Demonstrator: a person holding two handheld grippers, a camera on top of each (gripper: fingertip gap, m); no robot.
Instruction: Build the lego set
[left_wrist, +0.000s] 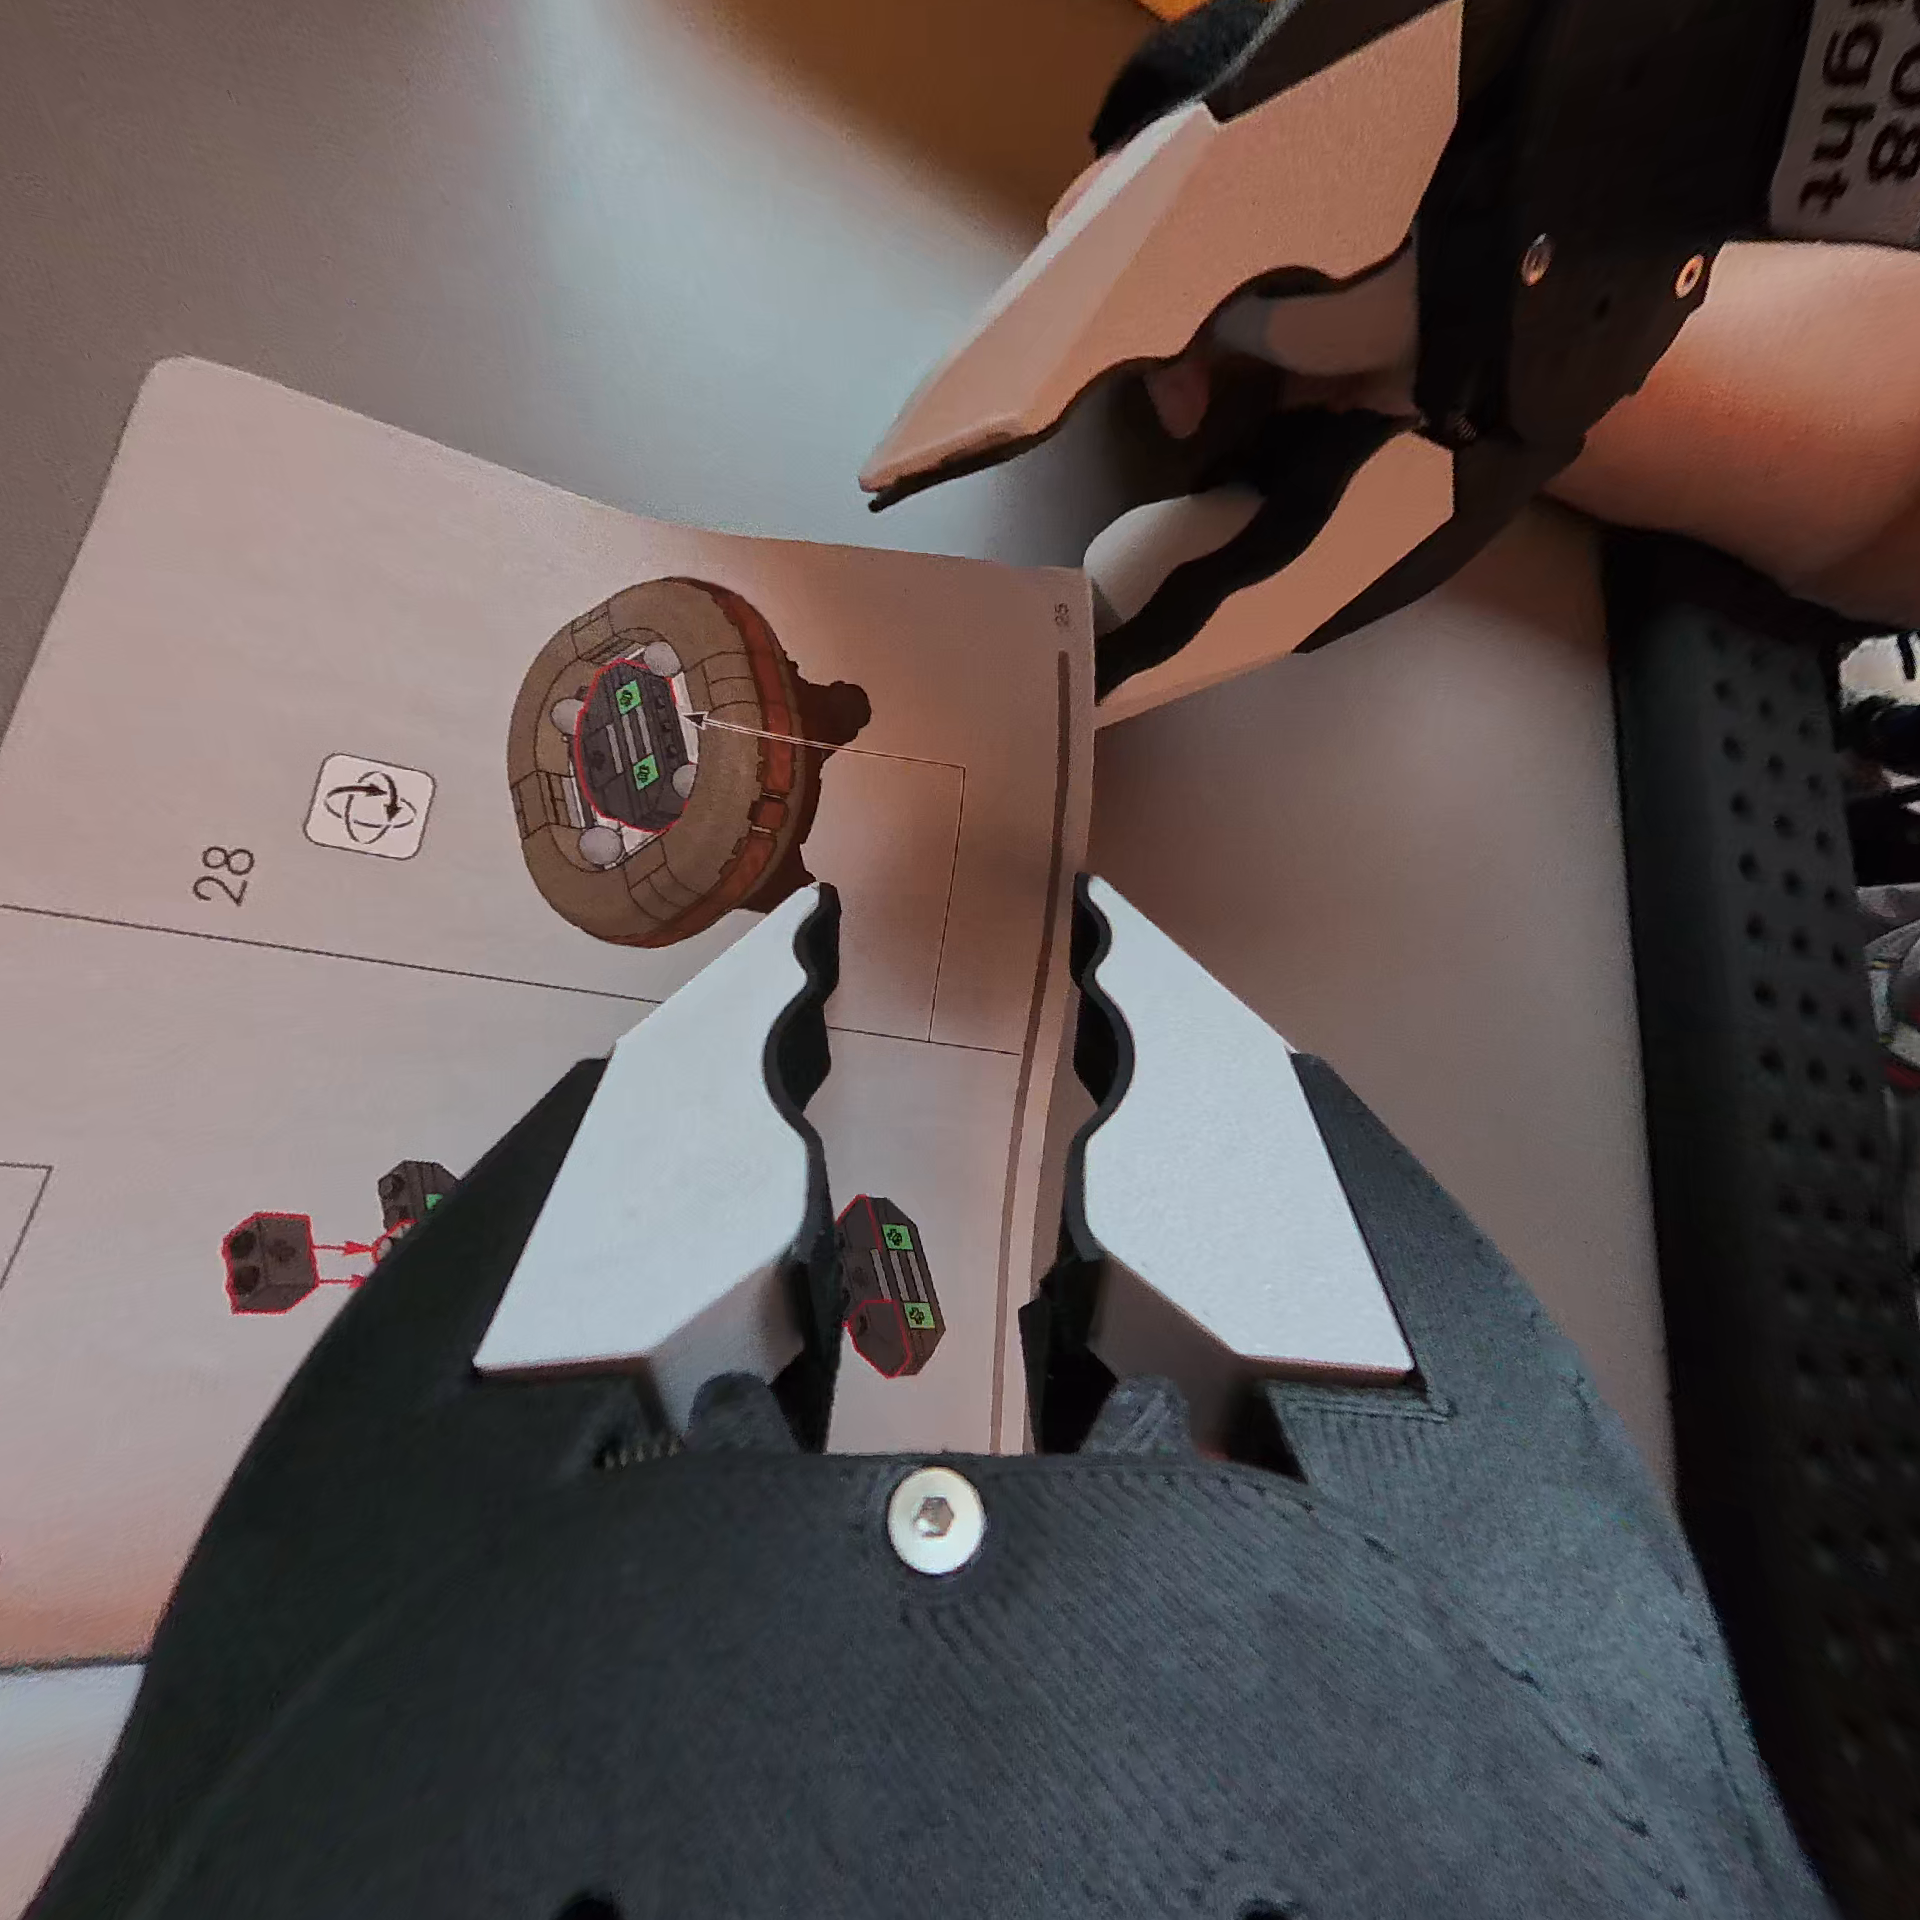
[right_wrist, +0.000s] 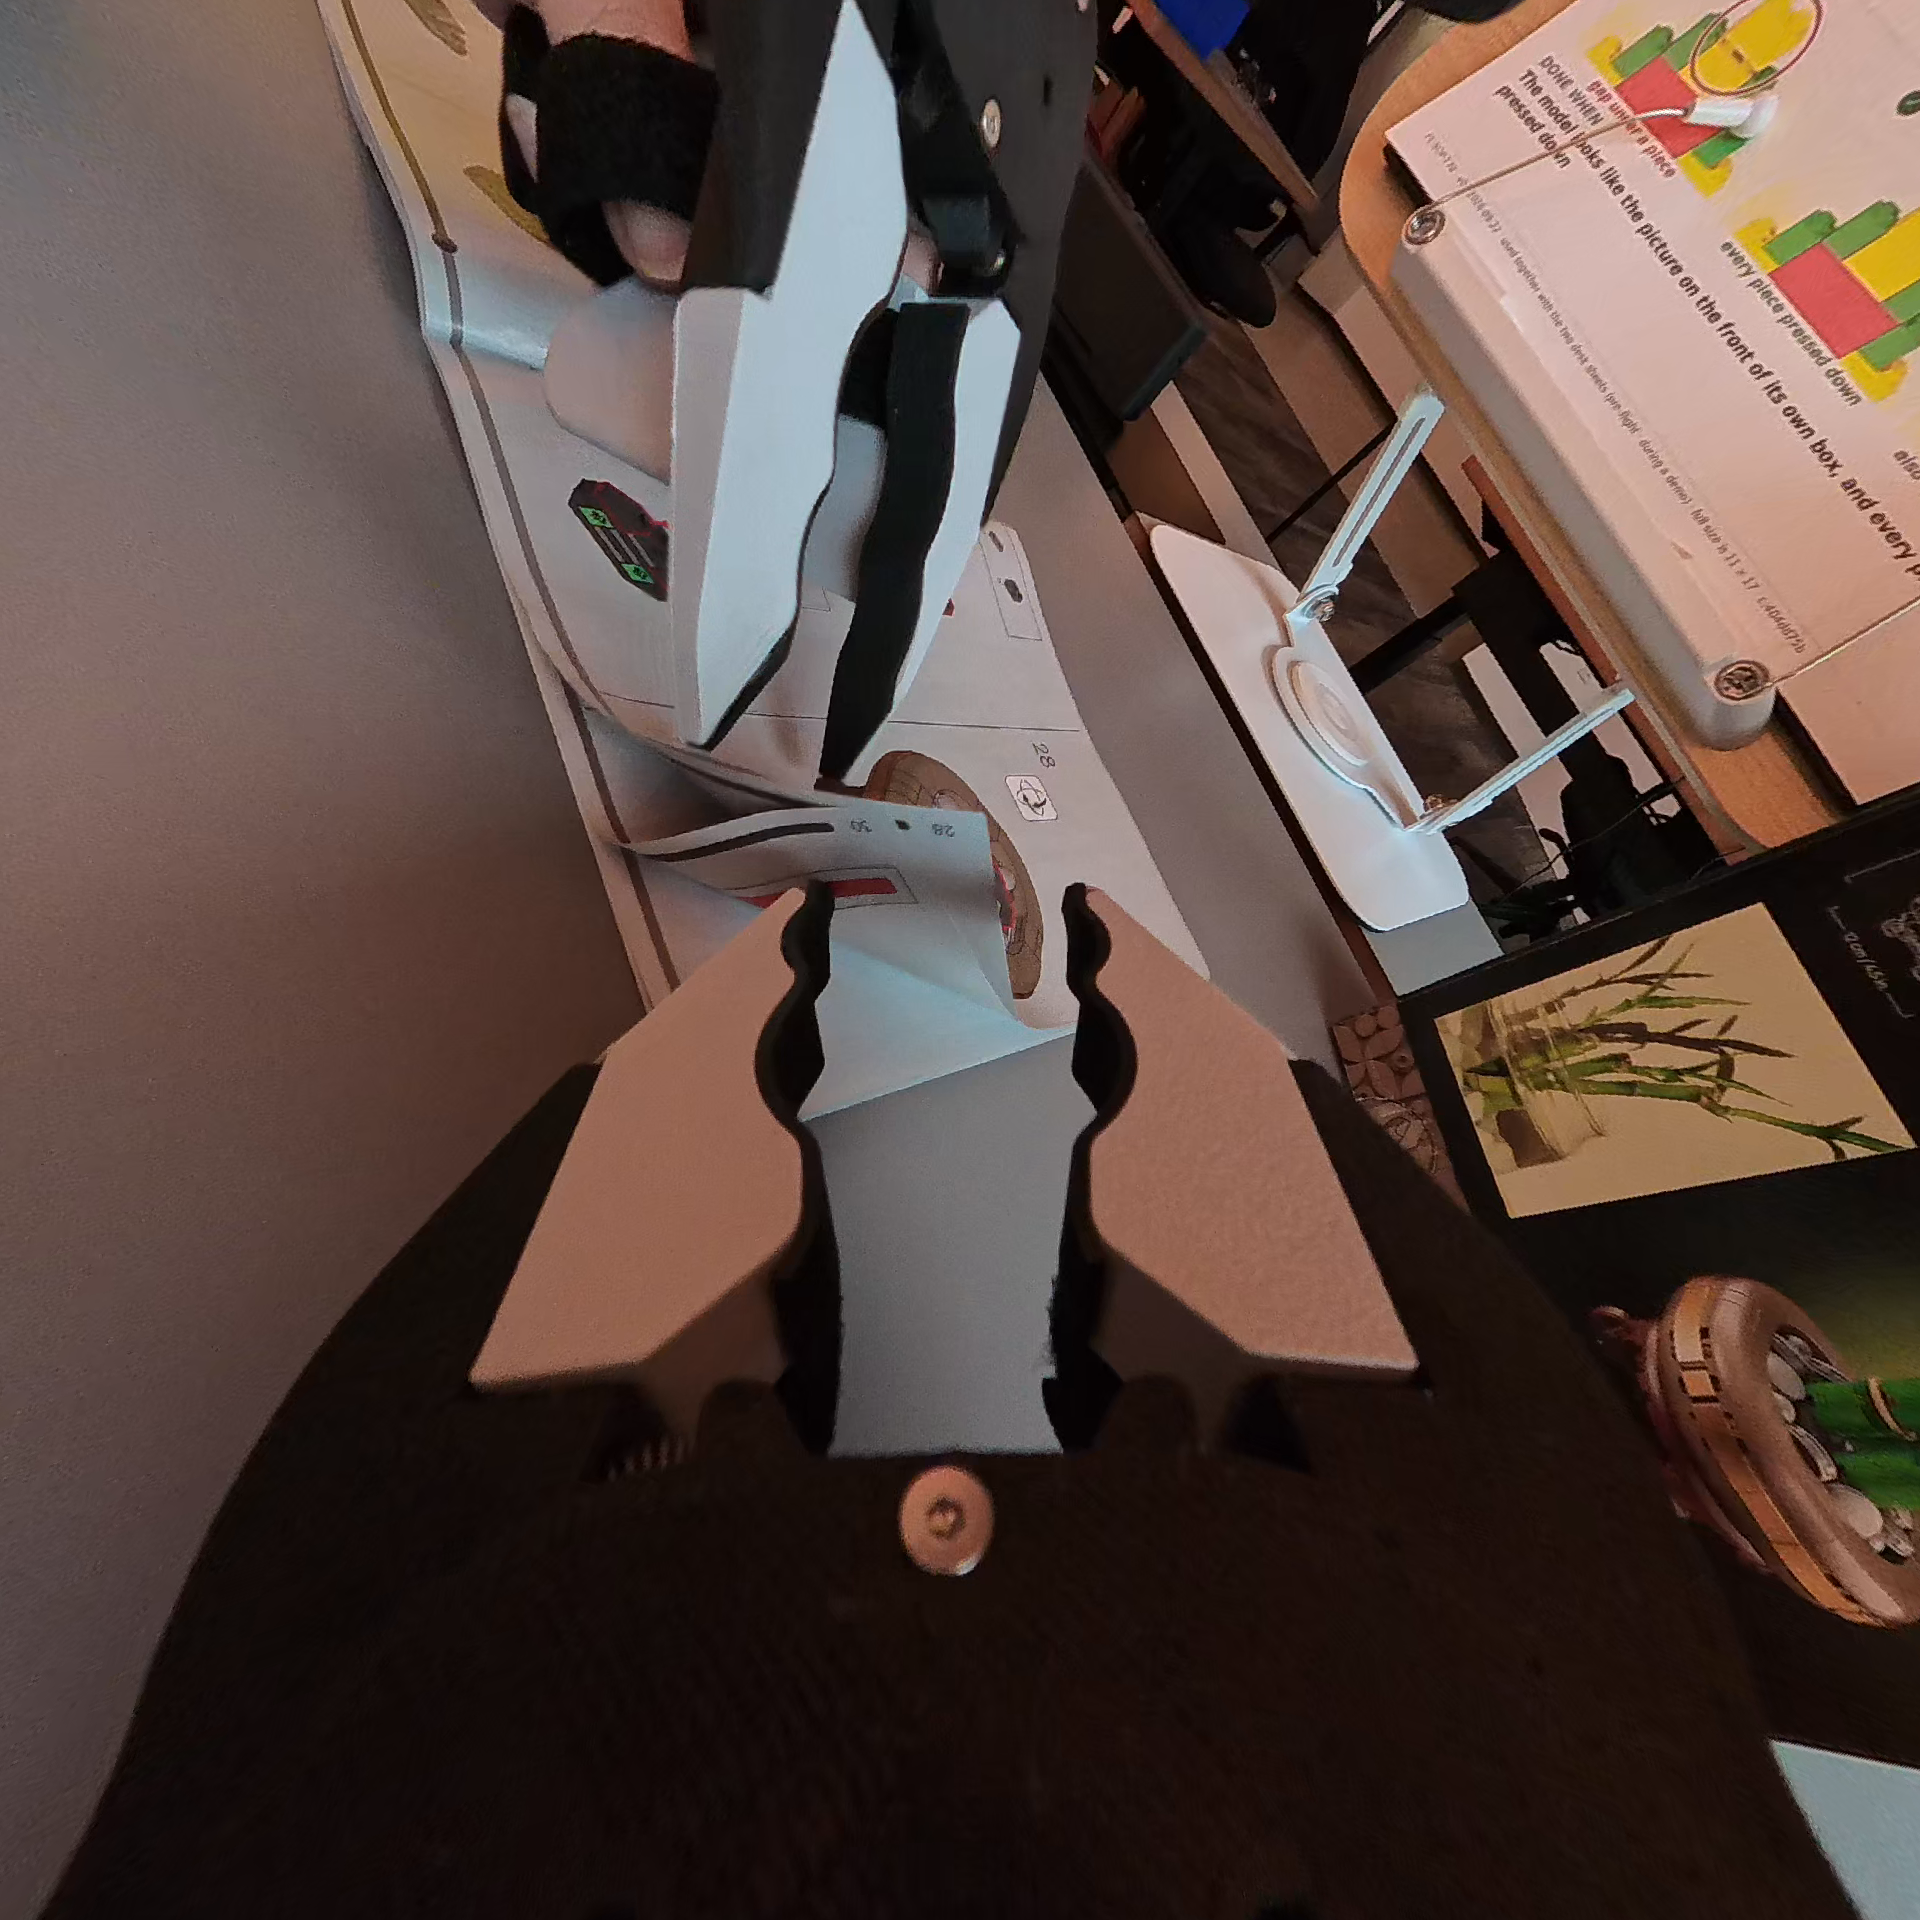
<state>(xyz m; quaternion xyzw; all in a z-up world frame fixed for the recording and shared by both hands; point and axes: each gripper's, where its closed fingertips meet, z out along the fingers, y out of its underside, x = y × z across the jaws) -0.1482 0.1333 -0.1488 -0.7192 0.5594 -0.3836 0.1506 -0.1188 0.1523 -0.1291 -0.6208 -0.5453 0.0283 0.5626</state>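
Probably office: desks (right_wrist: 1382, 208), instruction board (right_wrist: 1662, 343)

A plain grey table (left_wrist: 436, 260) carries an open instruction booklet (left_wrist: 312, 582), a white stand (right_wrist: 1340, 748) and a dark box (right_wrist: 1683, 1226).

Two grippers — the left gripper (left_wrist: 951, 904) and the right gripper (right_wrist: 945, 904) — each with two pale fingers, both pairs spread apart. One instruction booklet (left_wrist: 343, 644) lies open on the one grey table (left_wrist: 468, 208), with one loose page (right_wrist: 914, 842) curling up. One dark set box (right_wrist: 1662, 1195) — one printed sheet (right_wrist: 1714, 312) clipped on one white stand (right_wrist: 1340, 727). One black perforated tray (left_wrist: 1766, 935).
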